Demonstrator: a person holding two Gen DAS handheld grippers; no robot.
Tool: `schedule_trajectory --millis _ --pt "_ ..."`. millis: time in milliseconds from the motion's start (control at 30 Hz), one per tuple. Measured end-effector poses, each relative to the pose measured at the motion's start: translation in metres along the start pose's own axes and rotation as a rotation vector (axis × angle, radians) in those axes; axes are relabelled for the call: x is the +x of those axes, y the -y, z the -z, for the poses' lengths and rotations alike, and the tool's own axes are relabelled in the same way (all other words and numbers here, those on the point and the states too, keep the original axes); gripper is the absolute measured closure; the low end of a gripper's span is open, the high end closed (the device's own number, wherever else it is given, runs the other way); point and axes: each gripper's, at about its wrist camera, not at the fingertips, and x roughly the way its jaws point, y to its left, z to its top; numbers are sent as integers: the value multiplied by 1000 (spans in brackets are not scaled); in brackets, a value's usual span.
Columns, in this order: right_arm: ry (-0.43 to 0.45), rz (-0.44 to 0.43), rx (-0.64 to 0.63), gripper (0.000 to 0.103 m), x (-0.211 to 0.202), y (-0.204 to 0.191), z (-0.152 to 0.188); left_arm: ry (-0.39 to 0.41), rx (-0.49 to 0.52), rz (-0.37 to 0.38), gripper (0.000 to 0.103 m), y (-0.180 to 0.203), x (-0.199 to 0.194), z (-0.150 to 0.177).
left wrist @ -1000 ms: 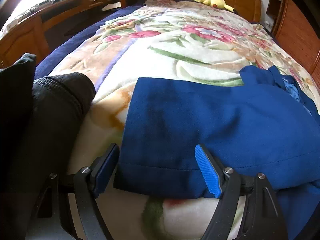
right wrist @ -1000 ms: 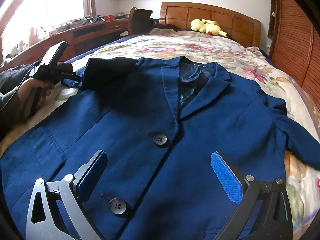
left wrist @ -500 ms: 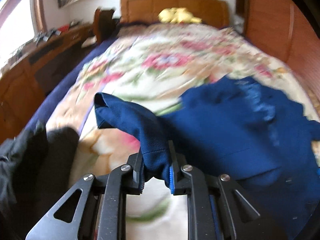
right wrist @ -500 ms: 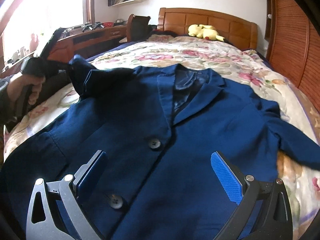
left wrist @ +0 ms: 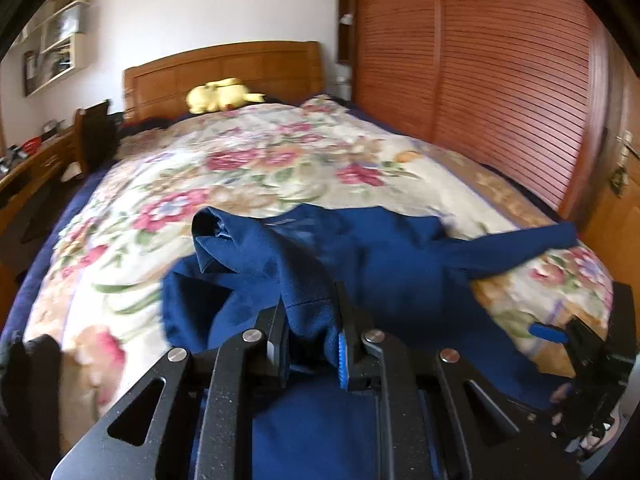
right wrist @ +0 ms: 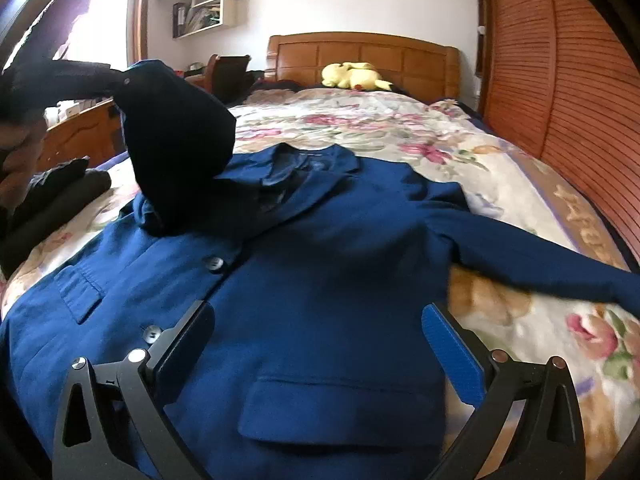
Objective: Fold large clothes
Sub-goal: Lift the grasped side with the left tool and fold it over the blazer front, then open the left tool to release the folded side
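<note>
A dark blue jacket (right wrist: 320, 240) lies face up on the flowered bedspread (right wrist: 400, 128), buttons to the left of centre. My left gripper (left wrist: 310, 320) is shut on the jacket's left sleeve (left wrist: 256, 248) near its cuff and holds it raised over the jacket's chest. From the right wrist view that sleeve (right wrist: 176, 140) hangs as a dark fold at upper left. My right gripper (right wrist: 320, 344) is open above the jacket's lower front, with nothing between its fingers. The other sleeve (right wrist: 540, 264) stretches out flat to the right.
A yellow plush toy (right wrist: 354, 74) lies by the wooden headboard (right wrist: 360, 48). A louvred wooden wardrobe (left wrist: 500, 80) runs along the bed's right side. Dark clothes (right wrist: 52, 200) lie at the bed's left edge, with a desk (left wrist: 28, 168) and chair (right wrist: 228, 72) beyond.
My left gripper went from open at the sleeve's cuff to shut on it, then lifted it up and across toward the jacket's middle. The right gripper drifted slightly, still open.
</note>
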Motion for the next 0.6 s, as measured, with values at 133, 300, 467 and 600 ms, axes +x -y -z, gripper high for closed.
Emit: schedule_trajectory --millis 133,300,467,600 --pt "9 13 15 0 -8 0 1 -23 22 36 85 23 1 12" --pt "4 20 25 0 -7 -2 -1 -70 28 54 80 38 4 28" --pt "-1 24 13 0 -7 -8 -8 -74 10 72 65 40 -5 50" --pt "5 20 -1 0 -9 -17 -17 -62 0 80 62 34 -19 66"
